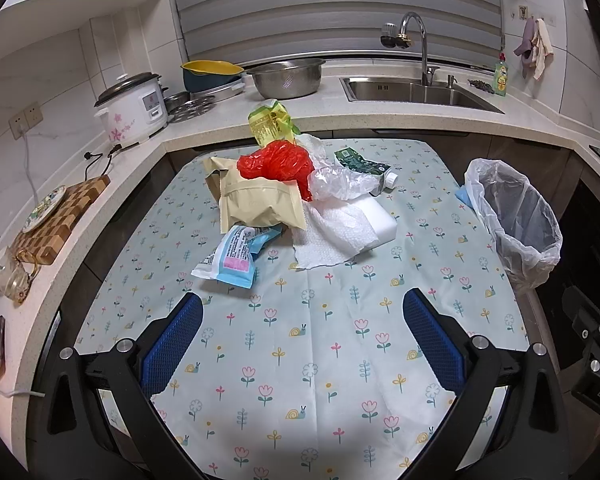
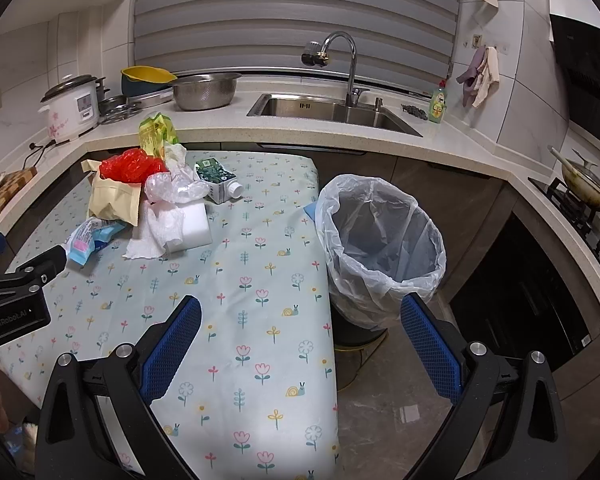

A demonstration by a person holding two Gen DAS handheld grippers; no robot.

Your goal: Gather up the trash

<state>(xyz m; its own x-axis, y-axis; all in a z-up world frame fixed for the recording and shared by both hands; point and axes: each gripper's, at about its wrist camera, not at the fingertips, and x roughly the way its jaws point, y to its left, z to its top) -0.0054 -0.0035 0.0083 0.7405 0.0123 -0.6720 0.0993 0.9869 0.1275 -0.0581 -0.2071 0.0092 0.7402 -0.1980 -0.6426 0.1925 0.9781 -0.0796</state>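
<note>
A heap of trash lies at the far end of the flowered tablecloth [image 1: 320, 360]: a red plastic bag [image 1: 278, 164], a tan pouch [image 1: 258, 204], a blue and pink wrapper [image 1: 236, 258], a crumpled paper towel [image 1: 332, 236], clear plastic [image 1: 340, 182], a green carton [image 1: 364, 166] and a yellow-green packet [image 1: 270, 122]. A bin with a clear liner [image 2: 380, 236] stands on the floor at the table's right edge. My left gripper [image 1: 302, 338] hovers open over the near cloth, short of the heap. My right gripper [image 2: 300, 344] is open over the table's right edge, near the bin.
An L-shaped counter wraps the table, with a rice cooker [image 1: 134, 110], a steel bowl [image 1: 286, 78], a sink [image 1: 416, 92] and tap. A wooden board with a plate [image 1: 58, 216] sits on the left. A stove with a pan [image 2: 586, 190] is on the right.
</note>
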